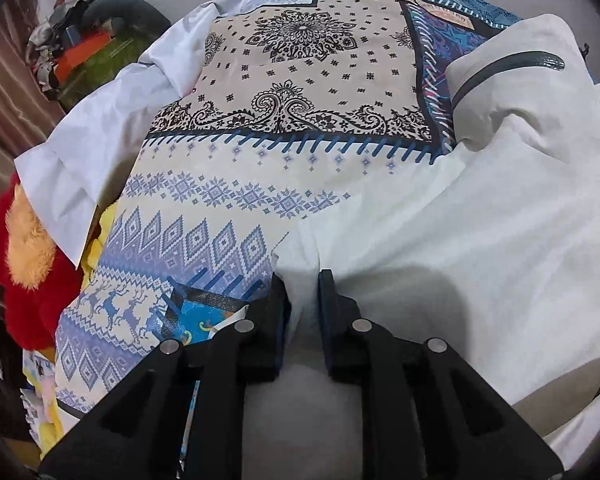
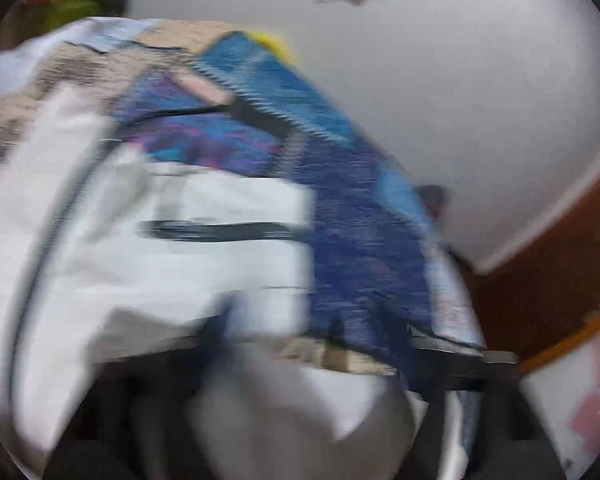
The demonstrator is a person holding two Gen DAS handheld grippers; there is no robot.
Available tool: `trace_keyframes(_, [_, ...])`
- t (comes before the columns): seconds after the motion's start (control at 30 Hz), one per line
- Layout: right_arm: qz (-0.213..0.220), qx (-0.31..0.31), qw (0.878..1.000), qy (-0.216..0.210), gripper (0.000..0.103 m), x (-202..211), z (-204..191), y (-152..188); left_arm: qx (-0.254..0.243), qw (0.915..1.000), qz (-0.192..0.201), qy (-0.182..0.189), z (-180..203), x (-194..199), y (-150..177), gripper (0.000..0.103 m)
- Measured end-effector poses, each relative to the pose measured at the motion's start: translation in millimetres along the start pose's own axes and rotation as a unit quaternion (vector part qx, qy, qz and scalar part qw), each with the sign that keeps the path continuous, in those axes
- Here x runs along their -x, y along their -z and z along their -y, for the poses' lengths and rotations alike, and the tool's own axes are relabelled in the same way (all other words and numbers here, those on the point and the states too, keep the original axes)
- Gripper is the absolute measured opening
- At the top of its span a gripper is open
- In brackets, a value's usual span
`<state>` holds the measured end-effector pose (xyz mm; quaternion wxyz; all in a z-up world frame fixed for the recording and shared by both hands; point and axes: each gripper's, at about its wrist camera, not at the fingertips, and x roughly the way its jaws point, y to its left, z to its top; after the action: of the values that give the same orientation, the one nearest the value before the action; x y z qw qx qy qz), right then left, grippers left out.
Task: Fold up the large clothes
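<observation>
A large white jacket (image 1: 480, 220) with a dark zip pocket (image 1: 500, 66) lies spread on a patterned bedspread (image 1: 300, 80). My left gripper (image 1: 302, 292) stands at the jacket's near edge, jaws narrow, shut on a pinched fold of the white cloth. The right wrist view is heavily blurred. It shows the white jacket (image 2: 180, 260) with a dark zip line, lying on the blue part of the bedspread (image 2: 360, 220). My right gripper (image 2: 320, 364) appears as dark shapes low in the frame, jaws wide apart, with loose white cloth in the gap.
A white pillow (image 1: 100, 120) lies along the bed's left side. A red and orange plush toy (image 1: 32, 280) sits beside it. A pile of clutter (image 1: 84, 40) stands at the back left. A pale wall (image 2: 460, 80) and brown wood (image 2: 560, 260) are at the right.
</observation>
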<state>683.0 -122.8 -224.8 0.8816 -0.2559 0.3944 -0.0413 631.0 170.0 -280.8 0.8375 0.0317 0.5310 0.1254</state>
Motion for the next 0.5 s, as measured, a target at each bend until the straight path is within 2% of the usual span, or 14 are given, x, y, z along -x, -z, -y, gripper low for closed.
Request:
trace_keyframes(0.07, [-0.012, -0.035, 0.999, -0.032, 0.090, 7.7, 21.5, 0.3, -0.012, 0.9999, 0.002, 0.000, 0.9, 3.8, 1.3, 0.018])
trace_keyframes(0.1, [-0.004, -0.048, 0.998, -0.047, 0.090, 17.6, 30.2, 0.6, -0.016, 0.9999, 0.004, 0.000, 0.7, 6.2, 1.4, 0.018])
trace_keyframes(0.2, [0.044, -0.071, 0.993, -0.079, 0.090, 59.0, 54.1, 0.6, -0.014, 0.9998, 0.013, 0.011, -4.6, 26.0, 1.9, 0.020])
trace_keyframes(0.23, [0.070, -0.085, 0.989, -0.097, 0.090, 83.0, 68.9, 0.9, -0.004, 0.9995, 0.021, 0.024, -9.3, 37.8, 1.2, 0.020])
trace_keyframes(0.3, [0.096, -0.109, 0.982, -0.121, 0.092, 112.8, 90.8, 2.0, 0.026, 0.9971, 0.040, 0.059, -19.6, 64.8, 0.3, 0.025])
trace_keyframes(0.37, [0.118, -0.140, 0.971, -0.155, 0.102, 144.9, 120.1, 5.4, 0.055, 0.9934, 0.064, 0.078, -29.3, 96.8, -2.4, 0.049])
trace_keyframes(0.43, [0.133, -0.166, 0.960, -0.184, 0.103, 172.1, 150.1, 13.3, 0.052, 0.9909, 0.100, 0.073, -30.1, 133.5, -3.1, 0.060])
trace_keyframes(0.5, [0.138, -0.183, 0.952, -0.202, 0.103, 193.0, 174.9, 25.4, 0.013, 0.9900, 0.129, 0.056, -21.8, 170.6, -3.1, 0.063])
